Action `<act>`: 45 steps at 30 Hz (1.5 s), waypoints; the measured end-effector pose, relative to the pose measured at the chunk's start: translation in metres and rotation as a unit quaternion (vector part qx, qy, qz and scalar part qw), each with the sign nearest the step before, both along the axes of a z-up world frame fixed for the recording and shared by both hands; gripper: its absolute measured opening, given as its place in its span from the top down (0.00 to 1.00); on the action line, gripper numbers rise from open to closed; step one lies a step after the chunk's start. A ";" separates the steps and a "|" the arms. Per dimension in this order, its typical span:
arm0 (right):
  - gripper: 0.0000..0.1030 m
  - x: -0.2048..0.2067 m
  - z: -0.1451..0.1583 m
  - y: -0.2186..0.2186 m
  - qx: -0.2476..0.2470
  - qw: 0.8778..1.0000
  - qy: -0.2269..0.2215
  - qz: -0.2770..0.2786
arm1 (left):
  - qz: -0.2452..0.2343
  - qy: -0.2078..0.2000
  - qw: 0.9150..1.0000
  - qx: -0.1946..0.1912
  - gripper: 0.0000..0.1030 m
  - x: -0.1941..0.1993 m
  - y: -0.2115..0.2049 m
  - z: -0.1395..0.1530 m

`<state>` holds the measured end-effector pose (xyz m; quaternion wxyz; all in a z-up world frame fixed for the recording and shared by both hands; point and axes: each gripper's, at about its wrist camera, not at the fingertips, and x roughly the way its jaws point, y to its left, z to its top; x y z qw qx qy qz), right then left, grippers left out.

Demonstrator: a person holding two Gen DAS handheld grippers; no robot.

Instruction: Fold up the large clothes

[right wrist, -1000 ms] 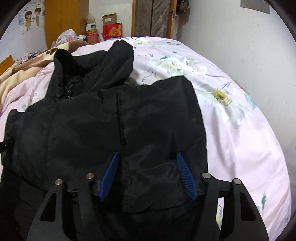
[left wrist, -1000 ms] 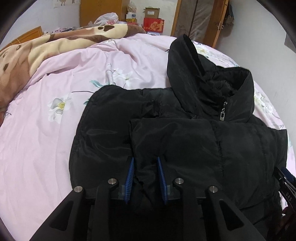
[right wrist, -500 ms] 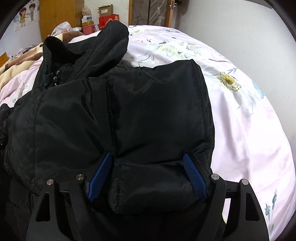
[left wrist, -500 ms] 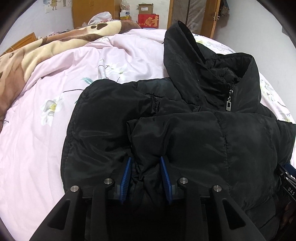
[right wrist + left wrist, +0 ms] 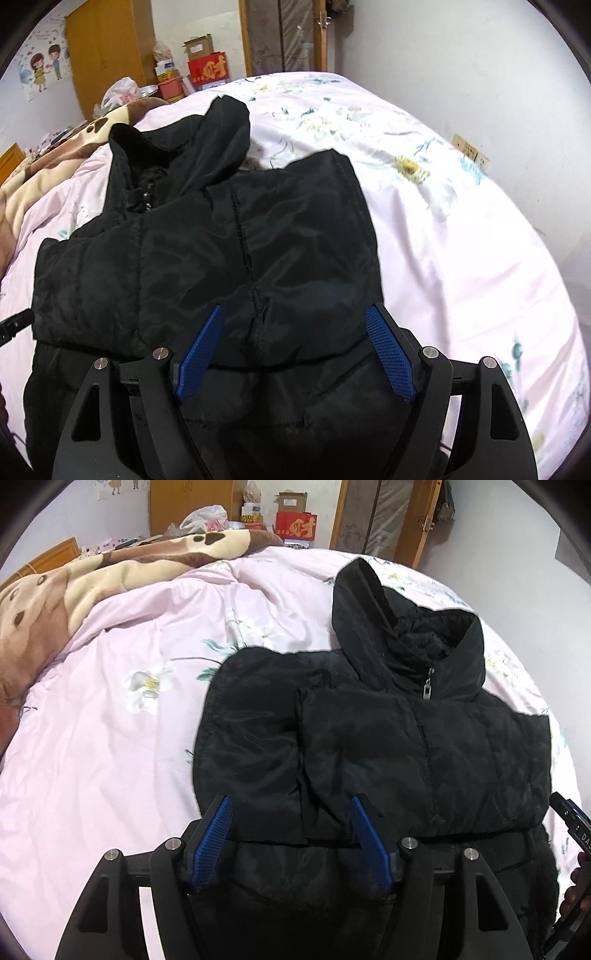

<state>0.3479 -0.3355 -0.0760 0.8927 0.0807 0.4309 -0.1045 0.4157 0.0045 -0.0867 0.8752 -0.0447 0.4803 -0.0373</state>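
So the puffy black hooded winter jacket (image 5: 424, 746) is lying on the bed with the pale pink floral duvet (image 5: 110, 720), zipped up, hood flopped toward the far end. The bottom half looks doubled up over the chest, which I'd guess is why the folded hem edge sits right in front of both tools.

Left tool (image 5: 291, 834) is opening right now. The fabric bulges between the blue ribbed pads (image 5: 216, 834) but they aren't pressing on it. Right tool (image 5: 295, 347) stands wide too, jacket under it, nothing pinched. My read: the fold got laid down and both are letting go.

Hard to tell stuff: black on black hides the sleeves, so I can't say where they're tucked. The jacket's near edge is hidden behind the tool frames. The brown and cream fleece blanket (image 5: 74, 587) runs out of frame on the left.
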 end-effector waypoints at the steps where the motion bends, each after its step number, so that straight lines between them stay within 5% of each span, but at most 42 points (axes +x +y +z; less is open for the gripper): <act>1: 0.23 -0.002 0.005 -0.002 0.000 1.000 -0.003 0.002 | -0.002 -0.001 1.000 -0.001 0.35 0.001 0.002 0.005; 9: 0.23 0.039 0.052 -0.016 -0.001 0.999 -0.038 0.034 | -0.019 -0.028 0.999 -0.017 0.30 0.047 0.010 0.049; 19: 0.23 0.162 0.075 -0.038 0.033 0.998 -0.035 0.035 | -0.034 -0.040 0.997 -0.050 0.21 0.180 -0.016 0.083; 25: 0.23 0.244 0.051 -0.041 0.071 0.997 -0.011 0.005 | -0.008 -0.019 0.994 -0.109 0.20 0.257 -0.036 0.067; 31: 0.29 0.286 0.020 -0.038 0.127 0.992 0.018 -0.004 | 0.016 0.011 0.994 -0.104 0.20 0.304 -0.055 0.029; 32: 0.37 0.289 0.016 -0.035 0.127 0.992 0.020 -0.002 | 0.021 0.017 0.995 -0.098 0.26 0.307 -0.058 0.022; 33: 0.57 0.290 0.013 -0.029 0.112 0.993 0.022 0.001 | 0.027 0.017 0.995 -0.094 0.36 0.308 -0.059 0.017; 34: 0.76 0.291 0.011 -0.025 0.099 0.995 0.026 0.003 | 0.027 0.016 0.995 -0.091 0.61 0.308 -0.061 0.013; 35: 0.82 0.290 0.010 -0.019 0.089 0.996 0.025 0.014 | 0.024 0.021 0.997 -0.076 0.86 0.310 -0.065 0.010; 36: 0.88 0.288 0.011 -0.012 0.076 0.996 0.022 0.028 | 0.021 0.025 0.998 -0.060 0.94 0.309 -0.068 0.007; 45: 0.94 0.252 0.031 0.014 -0.004 0.997 -0.019 0.073 | 0.027 -0.007 0.998 -0.056 0.97 0.272 -0.054 0.027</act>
